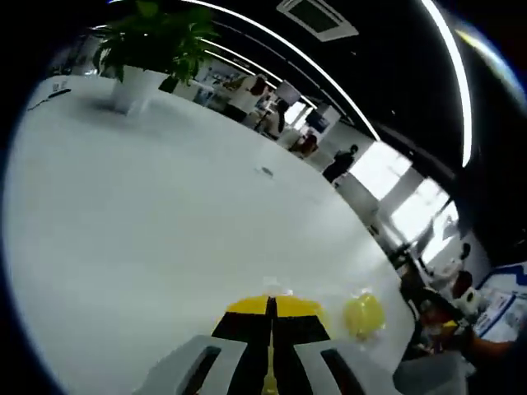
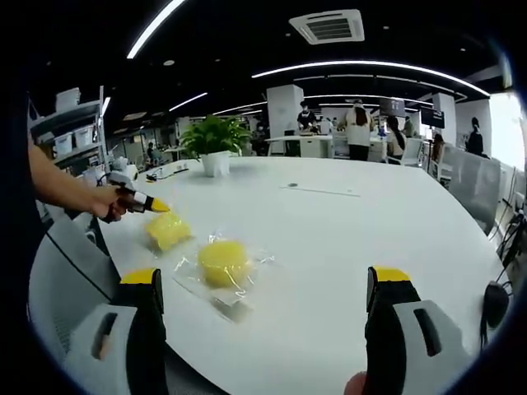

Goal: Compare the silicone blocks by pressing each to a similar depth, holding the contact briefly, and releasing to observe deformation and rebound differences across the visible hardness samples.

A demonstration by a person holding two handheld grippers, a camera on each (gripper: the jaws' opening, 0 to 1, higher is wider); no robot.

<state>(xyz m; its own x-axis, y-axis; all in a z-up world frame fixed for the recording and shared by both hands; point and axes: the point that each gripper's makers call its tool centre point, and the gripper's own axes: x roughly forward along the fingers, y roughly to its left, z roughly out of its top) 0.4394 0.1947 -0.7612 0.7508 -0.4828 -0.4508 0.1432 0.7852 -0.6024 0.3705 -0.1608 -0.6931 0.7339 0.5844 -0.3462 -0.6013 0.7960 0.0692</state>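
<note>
On the white round table (image 2: 346, 247) lie two yellow silicone blocks — a squarish one (image 2: 167, 230) nearer the table's edge and a rounder one (image 2: 222, 262) resting on a sheet of clear plastic wrap (image 2: 206, 288). Seen in the right gripper view, the left gripper (image 2: 152, 203) is held in a person's hand (image 2: 103, 200) with its yellow tip just above the squarish block, apparently touching or about to. Its own view shows its yellow-tipped jaws (image 1: 272, 309) clenched together, with a yellow block (image 1: 363, 314) off to one side. The right gripper (image 2: 268, 296) hangs released, jaws wide apart, well back from both blocks. A potted green plant in a white pot (image 2: 216, 148) stands farther across the table.

The press on the squarish block looks like the step in hand. To do it well, bring the closed tip down square onto the block's middle, sink steadily to a modest depth, pause, then lift straight off — and match that depth on the rounder block, minding the slippery wrap beneath it.
</note>
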